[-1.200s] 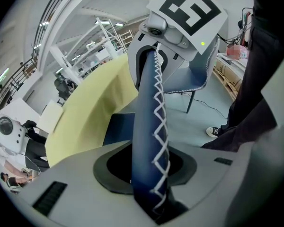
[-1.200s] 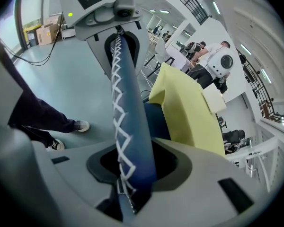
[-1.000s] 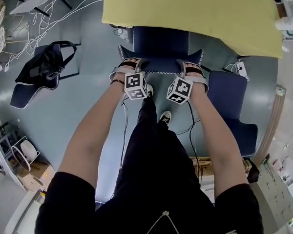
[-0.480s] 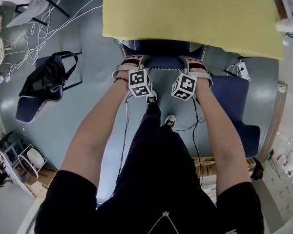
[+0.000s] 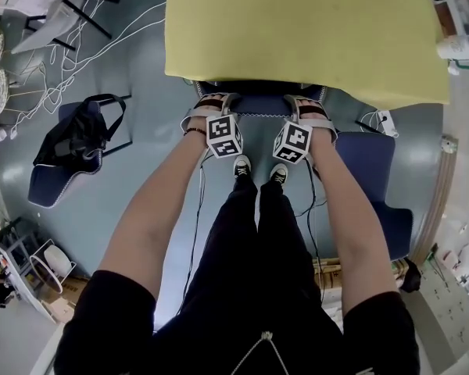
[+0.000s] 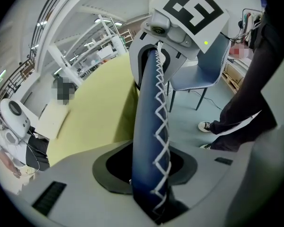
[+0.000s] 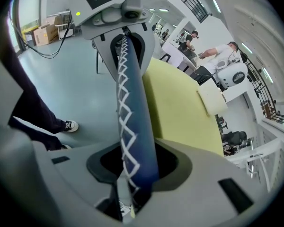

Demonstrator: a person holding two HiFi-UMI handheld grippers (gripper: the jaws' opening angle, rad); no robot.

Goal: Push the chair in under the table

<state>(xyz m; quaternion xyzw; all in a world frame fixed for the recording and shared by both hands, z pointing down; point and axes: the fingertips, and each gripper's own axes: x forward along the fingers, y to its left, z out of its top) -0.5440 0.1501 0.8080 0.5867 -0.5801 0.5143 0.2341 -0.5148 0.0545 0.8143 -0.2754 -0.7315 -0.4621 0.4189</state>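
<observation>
The left gripper [image 5: 206, 104] and right gripper [image 5: 309, 108] are clamping the chair [image 5: 259, 105] by its backrest, which is lying crosswise at the tabletop's [image 5: 297, 30] near edge.

Head view: overhead, steeply down, well above chair [image 5: 258, 104] and table [image 5: 297, 30]. Left gripper view: up close, faces right along chair's top edge. Right gripper view faces left. All three share both.

Chair [image 5: 262, 101] mostly out of sight beneath yellow table [image 5: 297, 30].
</observation>
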